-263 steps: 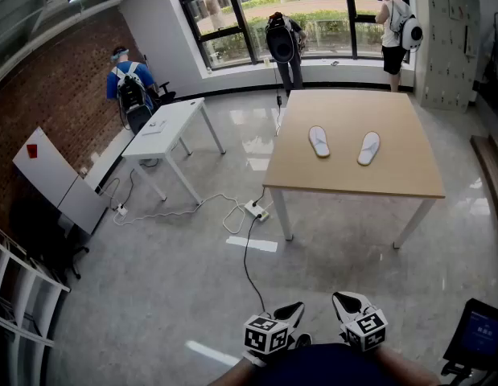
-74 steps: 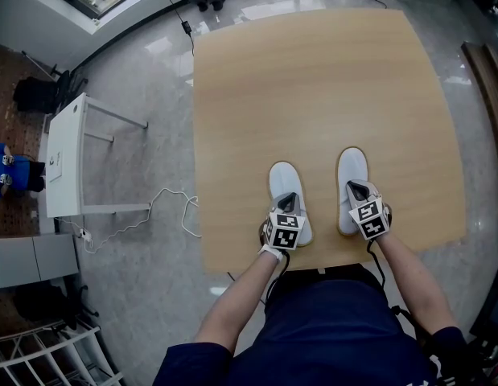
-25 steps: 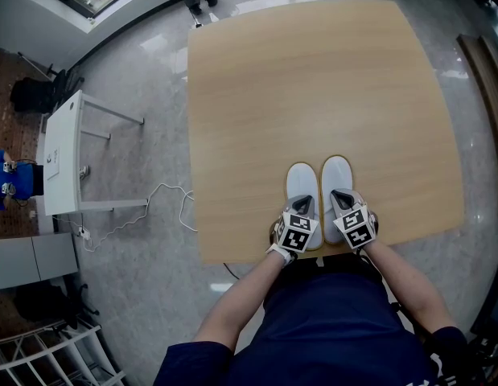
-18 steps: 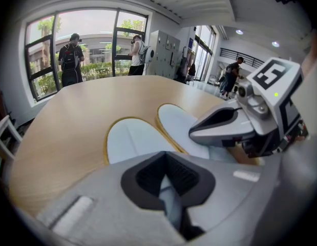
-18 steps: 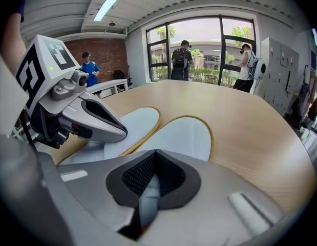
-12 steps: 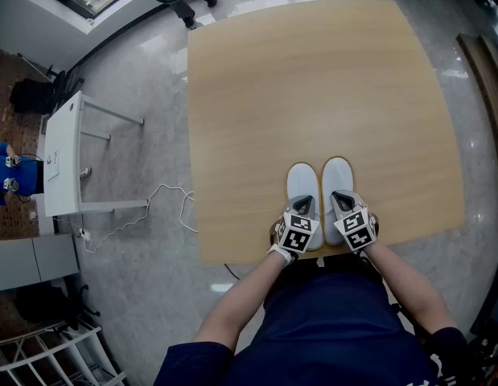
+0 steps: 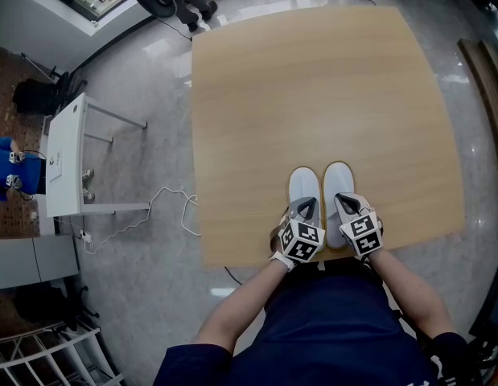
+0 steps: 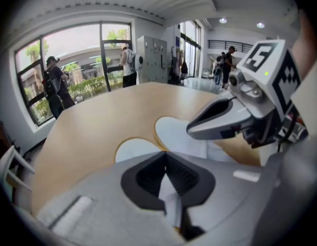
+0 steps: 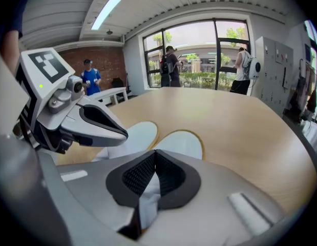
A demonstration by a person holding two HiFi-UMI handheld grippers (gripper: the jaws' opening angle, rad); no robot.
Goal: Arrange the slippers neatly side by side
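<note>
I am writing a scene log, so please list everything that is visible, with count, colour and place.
wooden table: one, light brown, centre.
slippers: two, white; left slipper and right slipper lie side by side at the table's near edge.
side table: one, white, on the floor at left.
cable: one, white, on the floor between the tables.
person in blue: one, by the brick wall.
left gripper: one, grey, closed on the left slipper.
right gripper: one, grey, closed on the right slipper.
</note>
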